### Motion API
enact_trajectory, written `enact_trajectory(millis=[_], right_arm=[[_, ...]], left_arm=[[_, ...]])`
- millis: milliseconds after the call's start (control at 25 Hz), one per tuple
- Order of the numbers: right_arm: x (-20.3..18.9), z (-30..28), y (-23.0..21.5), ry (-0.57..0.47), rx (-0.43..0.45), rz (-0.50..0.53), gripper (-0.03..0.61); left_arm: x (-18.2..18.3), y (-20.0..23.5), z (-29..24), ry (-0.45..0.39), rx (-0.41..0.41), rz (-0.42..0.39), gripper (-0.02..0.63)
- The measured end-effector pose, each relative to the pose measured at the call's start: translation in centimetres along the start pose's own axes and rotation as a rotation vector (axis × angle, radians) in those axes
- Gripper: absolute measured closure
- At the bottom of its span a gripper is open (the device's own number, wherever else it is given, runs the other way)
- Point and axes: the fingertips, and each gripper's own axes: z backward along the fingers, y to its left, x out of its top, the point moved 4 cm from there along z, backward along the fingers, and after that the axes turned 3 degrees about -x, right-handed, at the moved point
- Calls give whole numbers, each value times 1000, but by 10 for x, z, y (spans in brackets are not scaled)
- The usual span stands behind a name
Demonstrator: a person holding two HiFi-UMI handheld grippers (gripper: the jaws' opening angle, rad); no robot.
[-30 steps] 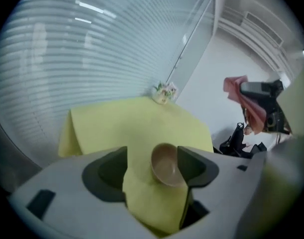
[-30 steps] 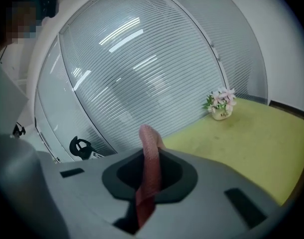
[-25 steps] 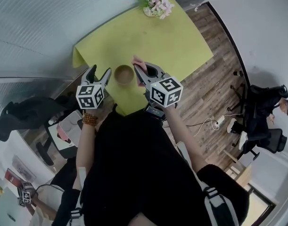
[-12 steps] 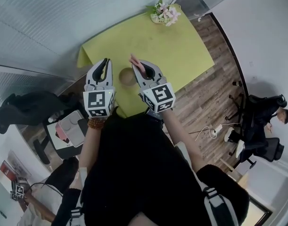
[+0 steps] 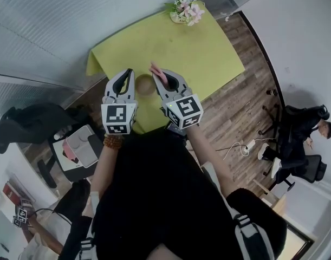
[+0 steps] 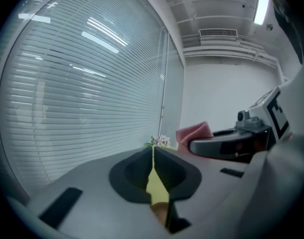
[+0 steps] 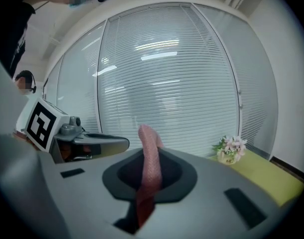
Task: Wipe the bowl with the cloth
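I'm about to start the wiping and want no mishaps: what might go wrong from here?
1. The left hand-held gripper is shut on nothing, so the bowl sits unheld close to the edge of the table; wiping may push it off.
2. The right hand-held gripper pinches only a narrow fold of the cloth, which might slip out under pressure.

Two hand-held grey grippers show at the middle of the head view, the left gripper (image 5: 127, 73) and the right gripper (image 5: 161, 80). Each carries one black-and-white marker cube, so two cubes. One yellow-green surface (image 5: 208, 42) fills the upper middle, bearing one brown round bowl (image 5: 145, 84) and one small bunch of pale pink and white flowers (image 5: 186, 10). There is one pink woven cloth (image 5: 155, 69), one brown bead bracelet (image 5: 112, 141), and one seated person (image 5: 303, 129) at the right edge.
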Motion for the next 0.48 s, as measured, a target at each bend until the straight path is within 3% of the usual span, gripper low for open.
enact_trajectory(millis=[480], right_arm=[[0, 8, 3, -1, 7, 2, 560]], left_arm=[[-10, -6, 7, 32, 12, 4, 595]])
